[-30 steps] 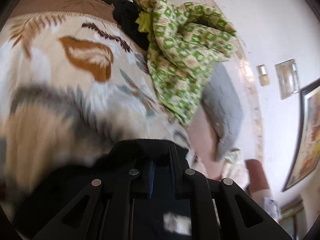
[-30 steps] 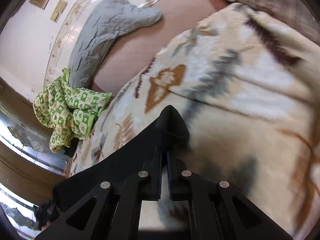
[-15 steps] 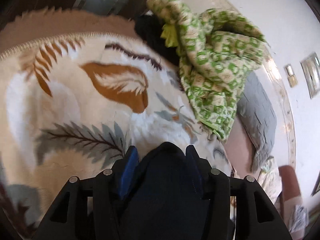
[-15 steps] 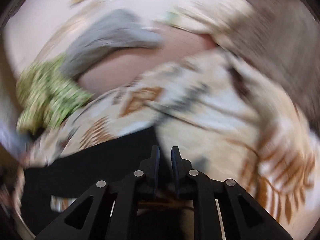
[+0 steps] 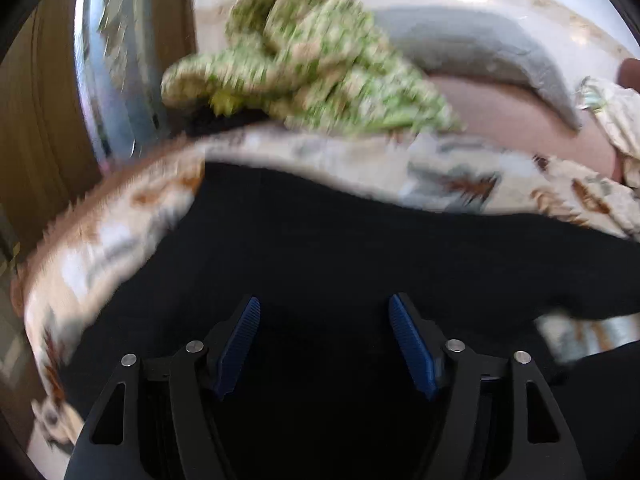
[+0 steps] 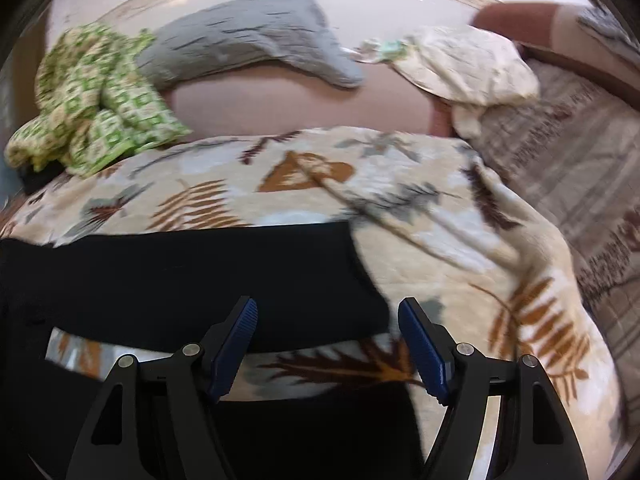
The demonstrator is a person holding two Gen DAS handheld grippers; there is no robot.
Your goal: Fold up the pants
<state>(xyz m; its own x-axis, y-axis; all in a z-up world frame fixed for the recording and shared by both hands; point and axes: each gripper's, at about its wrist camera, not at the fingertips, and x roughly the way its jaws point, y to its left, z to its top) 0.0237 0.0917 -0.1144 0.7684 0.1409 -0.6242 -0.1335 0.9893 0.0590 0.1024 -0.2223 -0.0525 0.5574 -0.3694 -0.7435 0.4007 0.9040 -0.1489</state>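
Observation:
Black pants (image 5: 360, 256) lie spread on a cream blanket with a leaf print (image 5: 100, 240). In the right wrist view the pants (image 6: 192, 276) run across from the left, with a second black part at the bottom and blanket (image 6: 460, 240) showing between them. My left gripper (image 5: 324, 312) is open and empty just above the black cloth. My right gripper (image 6: 328, 314) is open and empty over the right end of the pants. Nothing is held between the blue pads of either one.
A crumpled green-and-white cloth (image 6: 92, 96) lies at the back left of the bed, next to a grey pillow (image 6: 256, 36). A cream pillow (image 6: 468, 64) and a brown checked blanket (image 6: 568, 128) lie to the right. A dark wooden frame (image 5: 48, 100) stands on the left.
Both grippers were shut on the pants' edge and have opened, letting the cloth go. The pants now lie flat on the blanket, and both views have pulled back and swung.

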